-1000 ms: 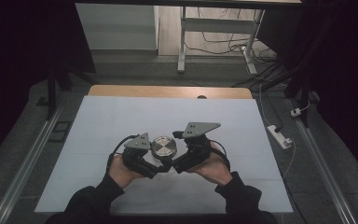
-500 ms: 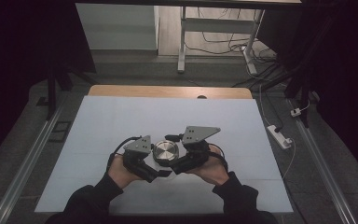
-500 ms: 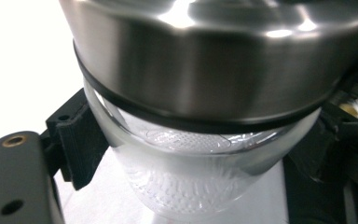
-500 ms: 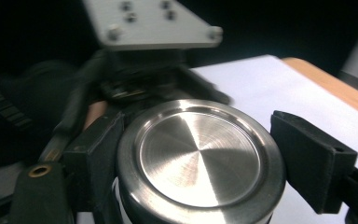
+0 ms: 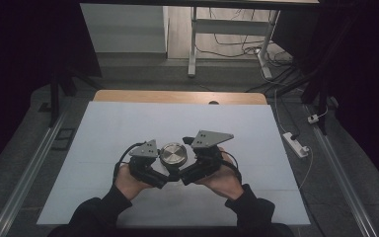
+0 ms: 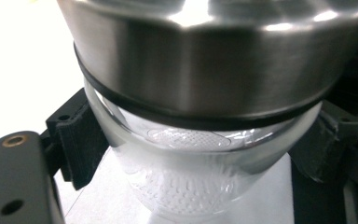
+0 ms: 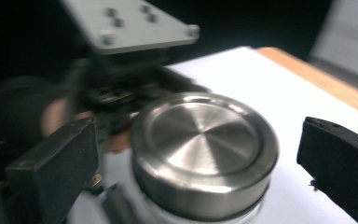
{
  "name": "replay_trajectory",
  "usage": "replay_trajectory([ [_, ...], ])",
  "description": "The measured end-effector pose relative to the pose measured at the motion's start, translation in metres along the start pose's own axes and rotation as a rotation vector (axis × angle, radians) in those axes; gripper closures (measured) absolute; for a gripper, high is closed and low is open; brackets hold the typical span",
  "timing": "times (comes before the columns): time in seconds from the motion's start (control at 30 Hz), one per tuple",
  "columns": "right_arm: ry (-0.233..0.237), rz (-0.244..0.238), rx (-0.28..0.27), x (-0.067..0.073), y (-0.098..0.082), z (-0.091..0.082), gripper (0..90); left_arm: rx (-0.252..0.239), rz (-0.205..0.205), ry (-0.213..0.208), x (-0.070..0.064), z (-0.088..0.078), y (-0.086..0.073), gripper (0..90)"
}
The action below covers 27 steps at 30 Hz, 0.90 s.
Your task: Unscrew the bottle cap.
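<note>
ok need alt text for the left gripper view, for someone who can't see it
Close-up of a clear glass jar with a brushed metal lid and a black seal ring, held between the left gripper's two black jaws, one on each side of the glass. It stands on a white table surface, and its lower glass has a dotted texture.

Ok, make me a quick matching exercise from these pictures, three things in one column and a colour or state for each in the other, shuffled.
Things:
1. lid
2. jar
3. right tongs

States:
A. clear glass, gripped at its sides by the left tongs
B. open, pads apart on either side of the lid
C. brushed metal, sitting on the jar

Pairs: 1-C, 2-A, 3-B
</note>
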State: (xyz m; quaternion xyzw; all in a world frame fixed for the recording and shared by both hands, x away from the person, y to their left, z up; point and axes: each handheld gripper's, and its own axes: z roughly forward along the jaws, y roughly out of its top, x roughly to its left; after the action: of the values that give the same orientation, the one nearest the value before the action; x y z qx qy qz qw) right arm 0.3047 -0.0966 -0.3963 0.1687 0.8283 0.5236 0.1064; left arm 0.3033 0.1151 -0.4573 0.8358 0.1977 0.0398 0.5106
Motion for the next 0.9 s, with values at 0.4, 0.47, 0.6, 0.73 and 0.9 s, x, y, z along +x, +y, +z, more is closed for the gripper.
replay_trajectory([
  [0.4,0.114,-0.049,-0.024,-0.001,-0.006,0.004,17.7,0.017,0.066,-0.09,-0.004,-0.001,0.003,16.1],
  [0.47,0.181,-0.06,-0.029,-0.005,-0.006,0.001,17.8,0.017,0.086,-0.148,-0.004,-0.001,0.003,16.1],
  [0.6,0.267,-0.067,-0.031,-0.01,-0.006,-0.001,17.9,0.018,0.113,-0.196,-0.004,-0.001,0.003,16.1],
  [0.73,0.302,-0.101,-0.022,-0.009,-0.005,-0.002,17.9,0.023,0.141,-0.212,-0.004,-0.002,0.003,16.1],
  [0.9,0.303,-0.083,-0.019,-0.009,-0.006,0.0,17.1,0.019,0.146,-0.203,-0.004,-0.002,0.001,16.1],
])
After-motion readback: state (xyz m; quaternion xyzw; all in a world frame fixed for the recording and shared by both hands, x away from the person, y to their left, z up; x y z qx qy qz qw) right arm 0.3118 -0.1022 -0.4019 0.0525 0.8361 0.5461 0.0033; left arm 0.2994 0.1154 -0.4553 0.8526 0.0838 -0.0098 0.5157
